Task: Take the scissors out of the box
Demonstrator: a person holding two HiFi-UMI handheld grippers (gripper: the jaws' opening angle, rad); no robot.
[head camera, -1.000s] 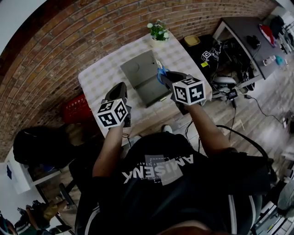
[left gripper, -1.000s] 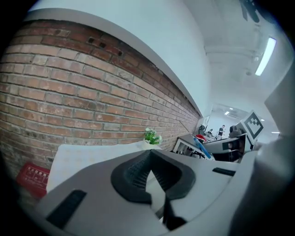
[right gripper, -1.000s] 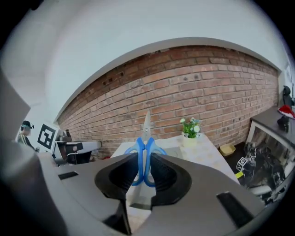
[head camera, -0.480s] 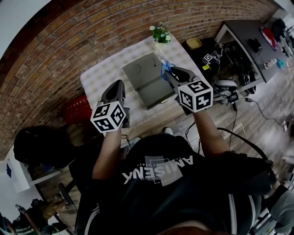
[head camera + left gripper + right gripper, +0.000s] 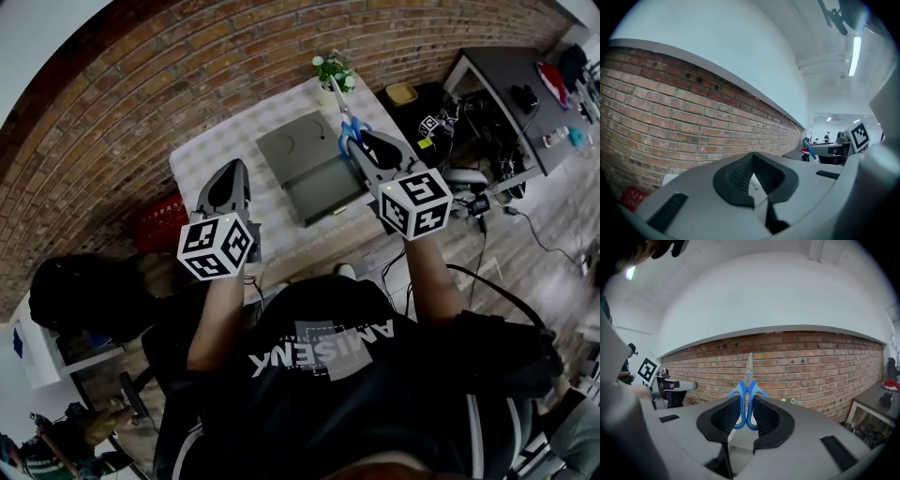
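Blue-handled scissors (image 5: pixel 349 127) are clamped by their handles in my right gripper (image 5: pixel 361 142), high above the right edge of the open grey box (image 5: pixel 300 159). In the right gripper view the scissors (image 5: pixel 749 380) stand between the pads of the right gripper (image 5: pixel 746 401), blades pointing up and away towards the brick wall. My left gripper (image 5: pixel 232 171) hovers above the table's left front, its tips together and nothing in it. The left gripper view shows the left gripper (image 5: pixel 752 157) facing the wall, with the scissors (image 5: pixel 807 147) far off at the right.
The box lies on a table with a checkered cloth (image 5: pixel 211 145), and a small potted plant (image 5: pixel 335 67) stands at its far edge. A red crate (image 5: pixel 157 220) sits on the floor at the left. A cluttered desk (image 5: pixel 506 89) and cables fill the right side.
Both grippers have risen. The right one has carried the scissors up and away from the box, and the blades now point more towards the wall.
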